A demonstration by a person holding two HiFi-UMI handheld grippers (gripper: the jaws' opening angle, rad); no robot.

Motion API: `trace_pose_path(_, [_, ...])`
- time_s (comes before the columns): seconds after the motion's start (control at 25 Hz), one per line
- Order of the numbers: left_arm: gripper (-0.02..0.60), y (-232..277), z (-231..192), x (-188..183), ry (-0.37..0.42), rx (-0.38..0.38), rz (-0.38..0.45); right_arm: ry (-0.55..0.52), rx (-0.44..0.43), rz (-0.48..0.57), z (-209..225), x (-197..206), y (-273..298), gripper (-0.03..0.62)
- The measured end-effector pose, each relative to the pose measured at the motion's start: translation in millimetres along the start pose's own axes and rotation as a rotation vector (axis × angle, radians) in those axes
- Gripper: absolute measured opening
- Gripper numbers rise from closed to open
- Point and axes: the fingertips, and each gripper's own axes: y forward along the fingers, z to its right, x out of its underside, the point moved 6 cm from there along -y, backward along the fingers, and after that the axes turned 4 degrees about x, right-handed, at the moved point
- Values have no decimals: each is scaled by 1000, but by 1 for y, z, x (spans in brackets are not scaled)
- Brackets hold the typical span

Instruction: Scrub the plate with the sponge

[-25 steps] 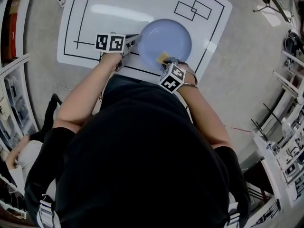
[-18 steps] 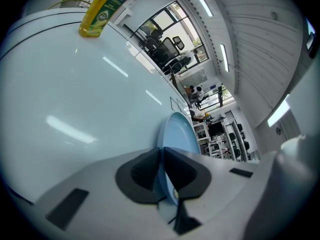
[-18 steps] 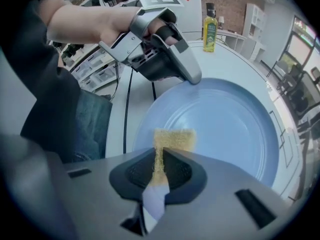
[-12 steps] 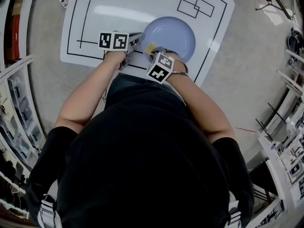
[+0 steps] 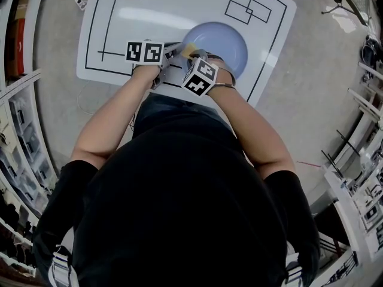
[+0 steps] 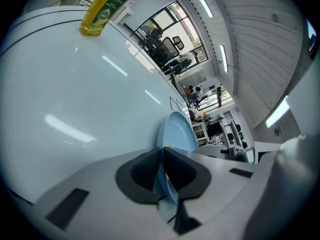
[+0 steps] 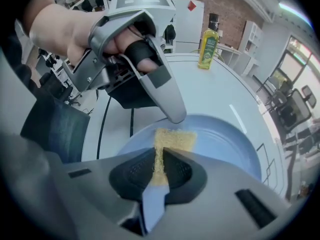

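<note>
White bench (image 5: 149,17) ruled with black lines, on a grey floor, with shelving along the room's edges and a brick wall and windows beyond in the right tool view. Toward the person's side of the bench, a round pale-blue plate (image 5: 224,40), lying flat. At the far edge, a yellow plastic bottle (image 7: 208,48) with a green label, well apart from the plate and untouched.

Left tool (image 6: 162,154) almost closed, with the plate's near-left rim clamped between its pads to steady the plate. Right tool (image 7: 159,156) pointing steeply down and pinched tight on a small yellow sponge (image 7: 175,140). Sponge held on edge, its free end pressed onto the plate's inner face just beside the left tool's tip.

Judged as mid-scrub. Setup done: plate gripped, sponge in the tool and in contact with the surface. No suds, streaks or dirt visible anywhere on the plate, so no telling how much of it is already wiped. Sponge now at the near-left part. Centre, far side and right side lying bare and, for all that shows, possibly yet to be covered. After that, presumably, lifting the sponge clear and letting go of the rim
</note>
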Motion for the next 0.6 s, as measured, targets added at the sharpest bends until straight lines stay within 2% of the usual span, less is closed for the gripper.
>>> trace_pose_path(0.24, [34, 1, -1, -1, -1, 9, -4, 1, 58, 25, 7, 8, -10, 34])
trace_pose_path(0.6, [34, 1, 0, -1, -4, 8, -8, -34, 49, -14, 9, 11, -1, 34])
